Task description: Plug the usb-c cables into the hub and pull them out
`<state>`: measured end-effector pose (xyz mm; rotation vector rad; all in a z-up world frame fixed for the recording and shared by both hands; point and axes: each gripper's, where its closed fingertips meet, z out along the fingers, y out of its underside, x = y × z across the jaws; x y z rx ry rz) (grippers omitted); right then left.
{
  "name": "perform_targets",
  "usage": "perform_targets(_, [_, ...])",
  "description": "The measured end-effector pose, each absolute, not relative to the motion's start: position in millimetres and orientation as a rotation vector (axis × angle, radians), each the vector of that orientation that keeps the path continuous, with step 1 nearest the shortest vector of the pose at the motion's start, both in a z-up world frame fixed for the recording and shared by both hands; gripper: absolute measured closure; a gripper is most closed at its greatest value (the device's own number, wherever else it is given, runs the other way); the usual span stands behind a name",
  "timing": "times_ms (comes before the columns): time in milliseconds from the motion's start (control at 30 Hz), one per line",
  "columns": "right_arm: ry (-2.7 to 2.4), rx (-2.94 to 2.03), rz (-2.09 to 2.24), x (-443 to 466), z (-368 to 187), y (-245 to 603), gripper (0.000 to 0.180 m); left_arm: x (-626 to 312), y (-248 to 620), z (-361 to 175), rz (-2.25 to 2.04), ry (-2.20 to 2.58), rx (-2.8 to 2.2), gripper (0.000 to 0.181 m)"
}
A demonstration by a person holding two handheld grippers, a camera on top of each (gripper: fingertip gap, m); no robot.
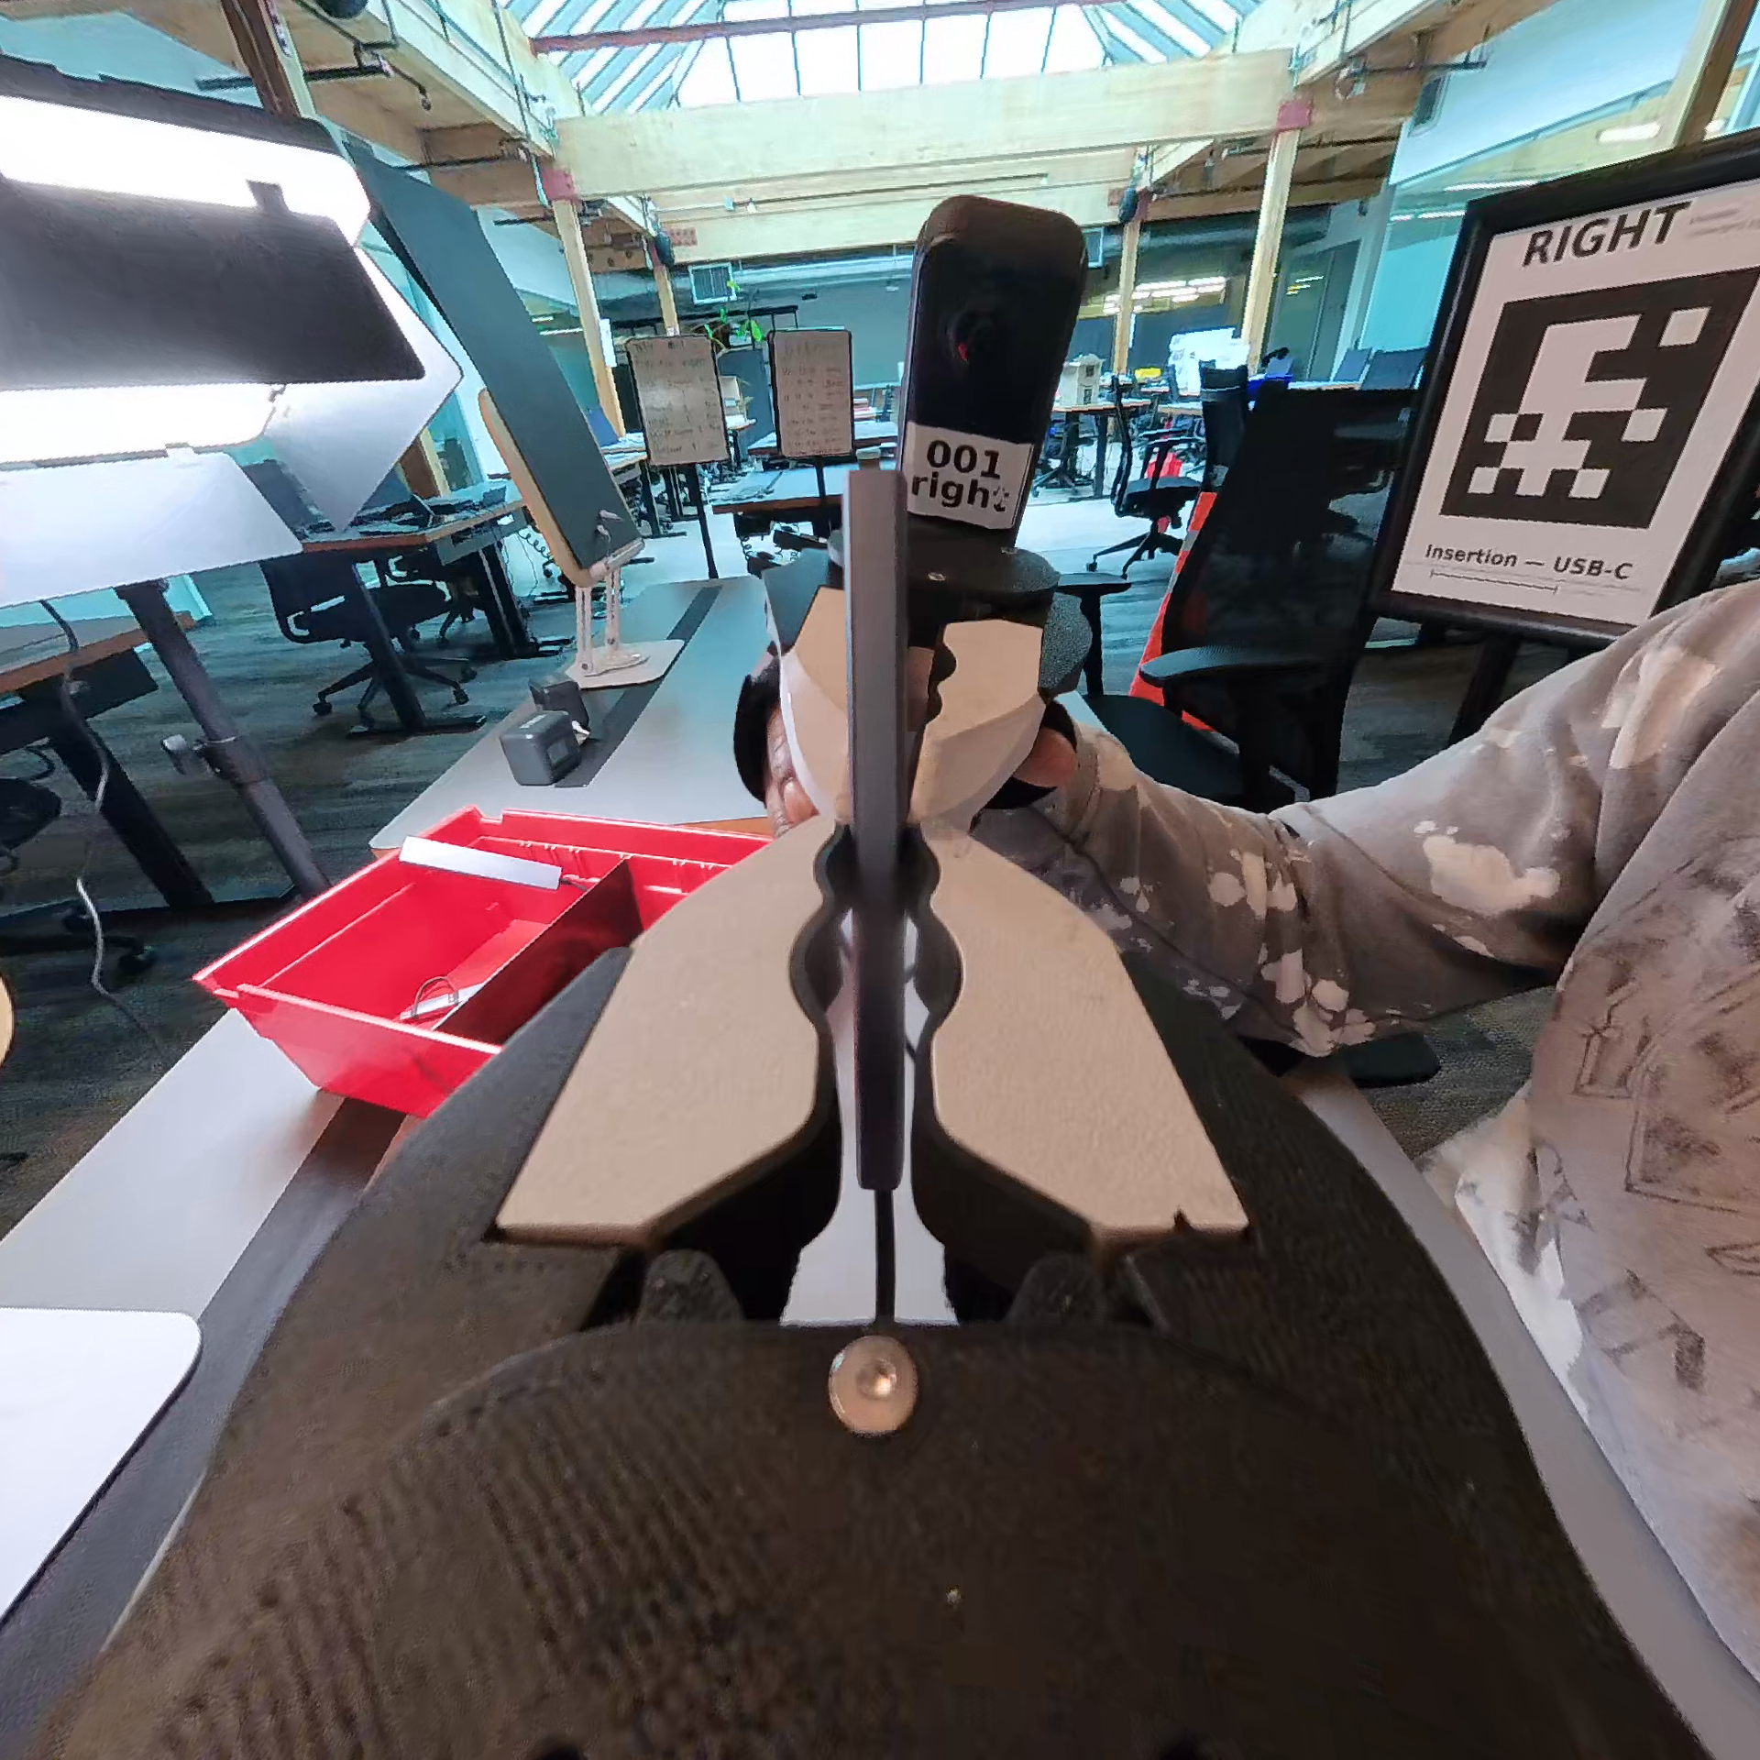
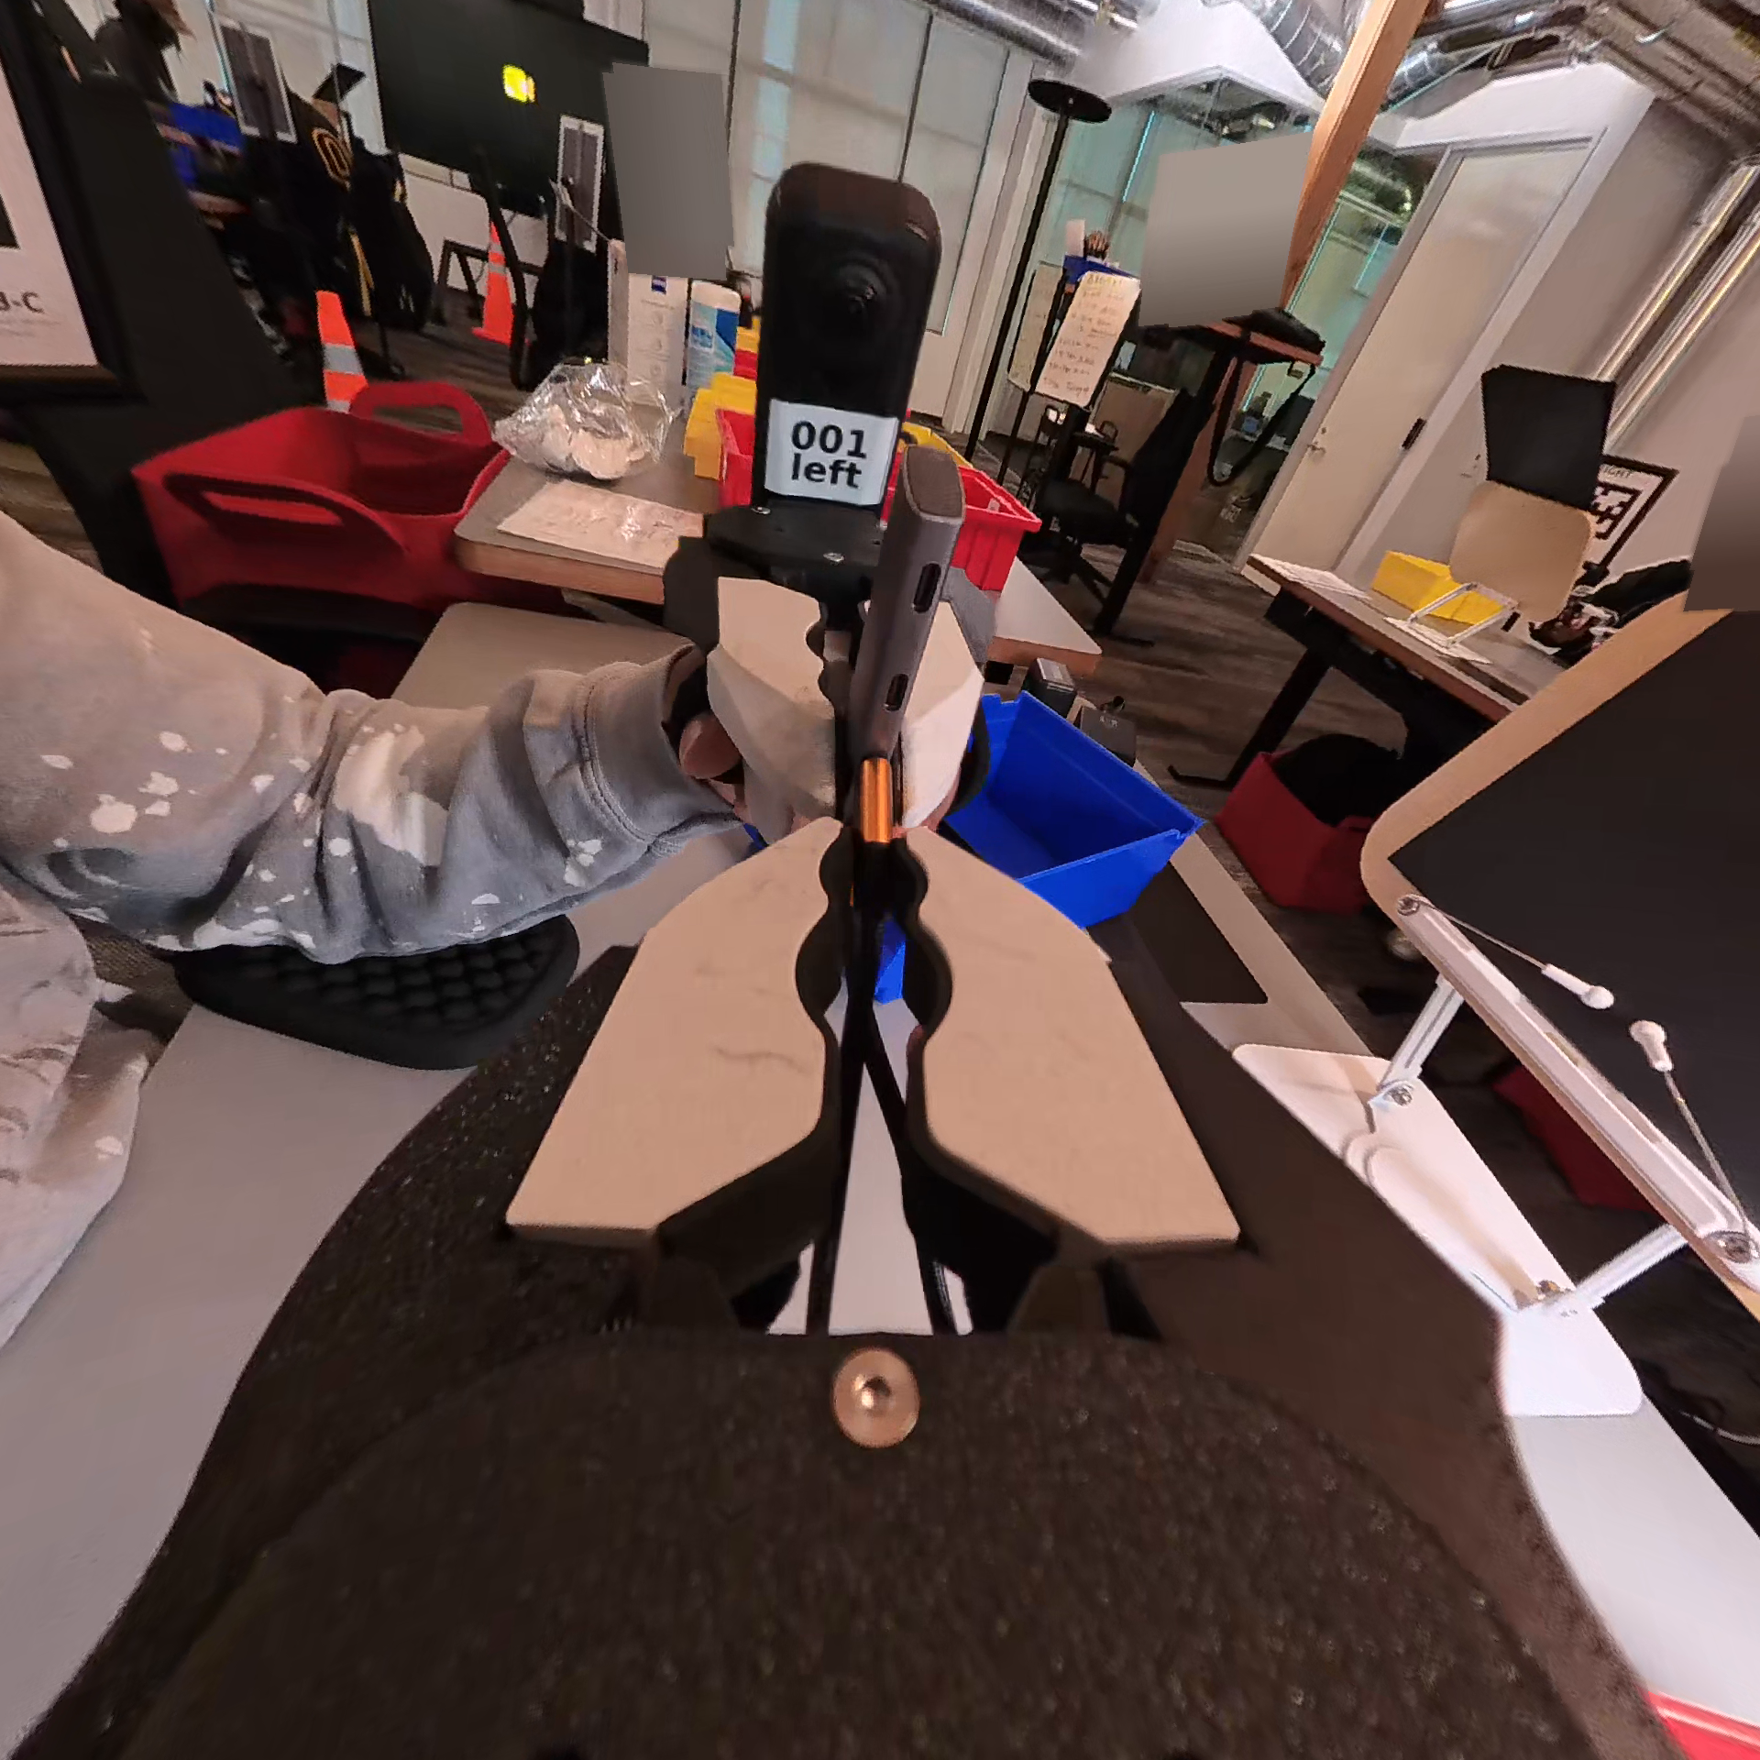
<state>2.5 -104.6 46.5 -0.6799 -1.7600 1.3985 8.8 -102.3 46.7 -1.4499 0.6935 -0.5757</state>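
Note:
My left gripper (image 1: pixel 876 843) is shut on the grey hub (image 1: pixel 876 667), a slim bar that stands out past its fingertips. The hub's thin black tail (image 1: pixel 886 1257) runs back between the fingers. My right gripper (image 2: pixel 876 843) is shut on a usb-c cable with an orange plug (image 2: pixel 876 795); its black cord (image 2: pixel 862 1048) trails back between the fingers. The two grippers face each other, tips close together. In the right wrist view the plug's tip meets the near end of the hub (image 2: pixel 900 610). I cannot tell how deep it sits. Side ports on the hub are empty.
A red tray (image 1: pixel 314 990) holding a silver adapter (image 1: pixel 481 862) lies left on the grey table. A blue bin (image 2: pixel 1076 810) sits behind the grippers. A black board on a white stand (image 2: pixel 1571 857) is to the right. A person's sleeve (image 1: pixel 1333 905) reaches in. Less than 4 cm separates the two grippers' tips.

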Motion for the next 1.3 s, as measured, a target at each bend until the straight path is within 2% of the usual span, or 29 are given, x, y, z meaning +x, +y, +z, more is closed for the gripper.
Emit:
perform_targets(533, [-1.868, -0.705, 1.309, 2.4, 27.0, -102.7, 0.173, 3.4, -104.7, 30.7, -0.479, 0.76, -1.549, 0.17])
perform_targets(1300, [-1.824, -0.667, 1.387, 7.7, 29.4, -79.8, 0.172, 6.4, -84.1, 39.3, -0.488, 0.649, -1.526, 0.17])
